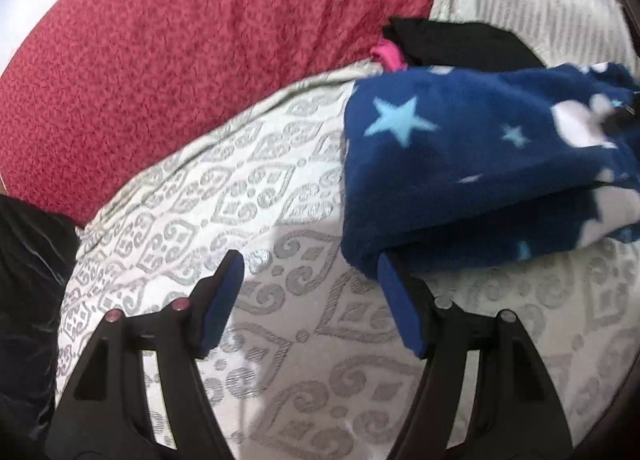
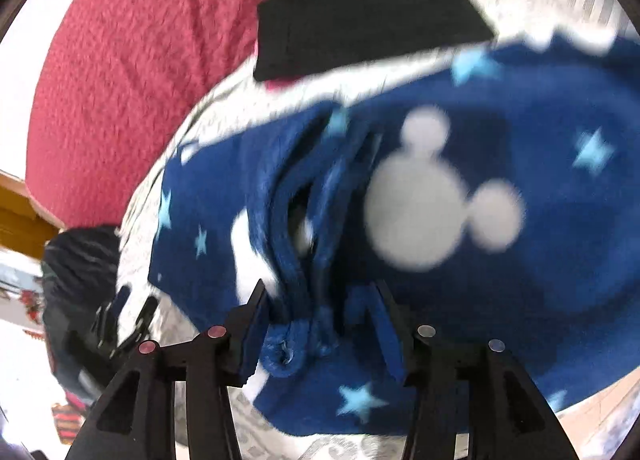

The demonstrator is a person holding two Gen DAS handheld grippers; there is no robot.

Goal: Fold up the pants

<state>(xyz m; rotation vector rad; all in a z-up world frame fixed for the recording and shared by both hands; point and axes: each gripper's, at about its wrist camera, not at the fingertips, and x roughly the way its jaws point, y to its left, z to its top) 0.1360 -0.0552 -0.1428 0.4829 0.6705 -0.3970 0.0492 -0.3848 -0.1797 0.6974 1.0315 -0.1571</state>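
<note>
folding fleece here: the pants [image 2: 440,260] are thick, soft navy pile with stars and white mouse heads, bunched on the patterned bed cover [image 1: 280,340] toward its right side. they look light and floppy, not slippery, so i judge they will sag and drag wherever i do not support them. best hold is a bundled hem or the waistband, where several layers give the pads something to bite; a single layer would likely stretch and slip out.

my right gripper [image 2: 320,312] has a gathered roll of that fleece between its fingers, the pads set close on either side of the bunch, so i read it as clamped on the cloth, though the view is blurred. my left gripper [image 1: 308,292] has its fingers wide apart with nothing between them; its right finger tip sits just under the near edge of the pants, touching or nearly so.

beyond the pants, toward the far edge of the cover, lies a black folded garment [image 2: 360,16] with a bit of pink cloth [image 1: 386,54] beside it. a red blanket [image 1: 180,60] runs along the left, and a striped pillow [image 1: 540,8] fills the far right corner.
</note>
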